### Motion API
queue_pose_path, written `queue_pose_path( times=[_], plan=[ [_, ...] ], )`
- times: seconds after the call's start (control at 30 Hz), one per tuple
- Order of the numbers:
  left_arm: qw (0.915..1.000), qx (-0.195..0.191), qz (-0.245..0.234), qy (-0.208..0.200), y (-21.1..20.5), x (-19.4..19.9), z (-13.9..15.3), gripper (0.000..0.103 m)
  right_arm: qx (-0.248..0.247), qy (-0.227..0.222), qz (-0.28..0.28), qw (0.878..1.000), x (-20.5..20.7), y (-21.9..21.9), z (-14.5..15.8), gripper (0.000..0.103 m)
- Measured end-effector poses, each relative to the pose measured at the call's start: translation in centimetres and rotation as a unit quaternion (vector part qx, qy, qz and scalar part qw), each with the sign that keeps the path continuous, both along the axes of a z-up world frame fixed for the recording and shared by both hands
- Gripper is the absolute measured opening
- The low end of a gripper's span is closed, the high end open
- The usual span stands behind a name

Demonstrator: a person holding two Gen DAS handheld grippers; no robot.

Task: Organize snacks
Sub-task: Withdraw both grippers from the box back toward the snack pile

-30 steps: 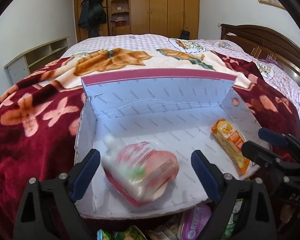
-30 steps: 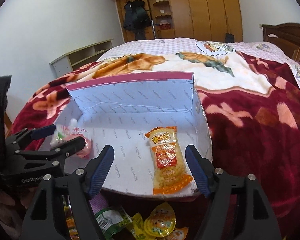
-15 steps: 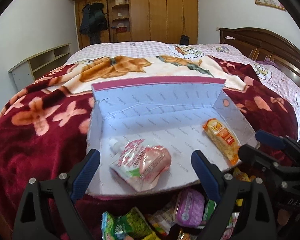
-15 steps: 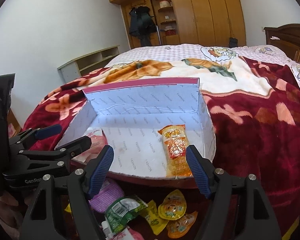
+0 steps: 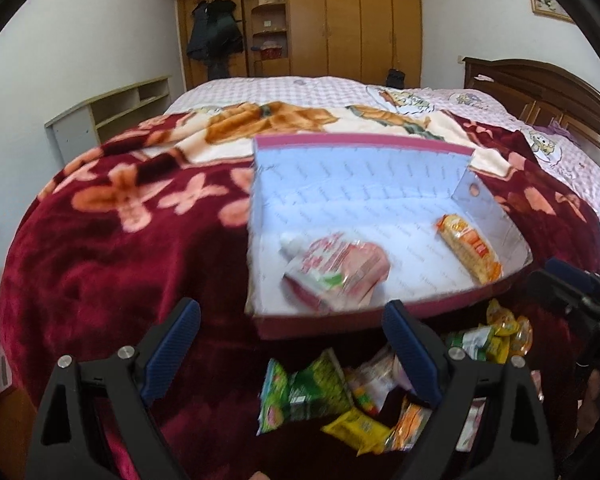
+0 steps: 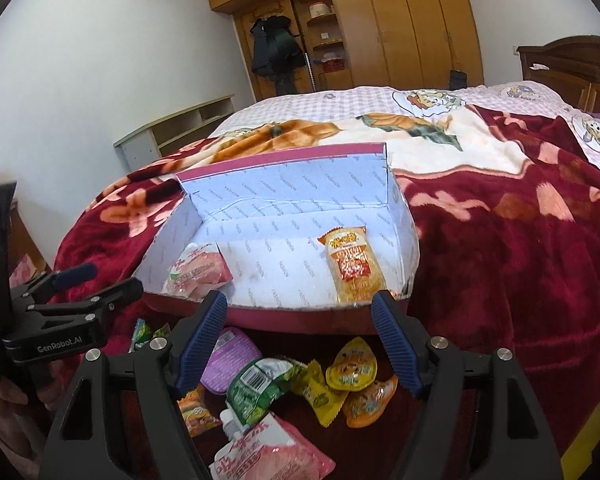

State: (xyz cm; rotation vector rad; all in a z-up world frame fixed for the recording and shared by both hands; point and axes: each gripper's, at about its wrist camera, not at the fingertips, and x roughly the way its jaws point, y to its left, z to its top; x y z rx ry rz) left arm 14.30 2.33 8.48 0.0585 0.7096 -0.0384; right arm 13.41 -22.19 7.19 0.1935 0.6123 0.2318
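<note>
Shallow white cardboard box with a pink rim sits on the dark red floral fleece blanket covering the bed, open side facing the cameras. Two items lie inside it: a pink-and-white spouted drink pouch on the left half of the floor, and a long orange crinkly snack packet on the right half, close to the right wall; the two lie well apart. Left gripper empty, jaws spread wide, nothing between the blue pads. Right gripper likewise released and empty, jaws wide apart. Both hang short of the box's near edge, above the loose pile on the blanket in front of it. Pile as seen from the right wrist: a green foil snack bag, a lilac oval plastic packet, a yellow wrapped sweet, two small orange-yellow jelly cups, a second pink-and-white spouted pouch nearest the lens, plus another orange packet partly hidden behind the left finger. Judgement: early stage, two pieces boxed and at least seven left outside. Likely next is choosing a piece from the pile; which one, cannot tell.
</note>
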Motion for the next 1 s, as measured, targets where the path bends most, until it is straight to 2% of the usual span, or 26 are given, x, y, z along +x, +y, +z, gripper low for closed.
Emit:
queue_pose_path(
  times=[0.33, 0.53, 0.73, 1.0],
  plan=[
    [0.9982, -0.024, 0.038, 0.04, 2.1, -1.3, -3.2, 0.095, 0.003, 0.011, -0.007, 1.0, -2.3, -0.2, -0.9, 0.076],
    [0.9974, -0.033, 0.038, 0.052, 1.8, -1.6, -4.6, 0.095, 0.006, 0.019, -0.02, 1.0, -3.4, -0.9, -1.6, 0.076],
    [0.9975, -0.031, 0.024, 0.059, 0.7, -1.3, -5.8, 0.095, 0.01, 0.034, -0.029, 0.999, -4.4, -1.4, -2.5, 0.076],
    [0.9972, -0.041, 0.049, 0.039, 2.5, -2.2, -6.0, 0.095, 0.012, 0.049, -0.026, 0.998, -5.4, -1.4, -3.9, 0.076]
  ],
)
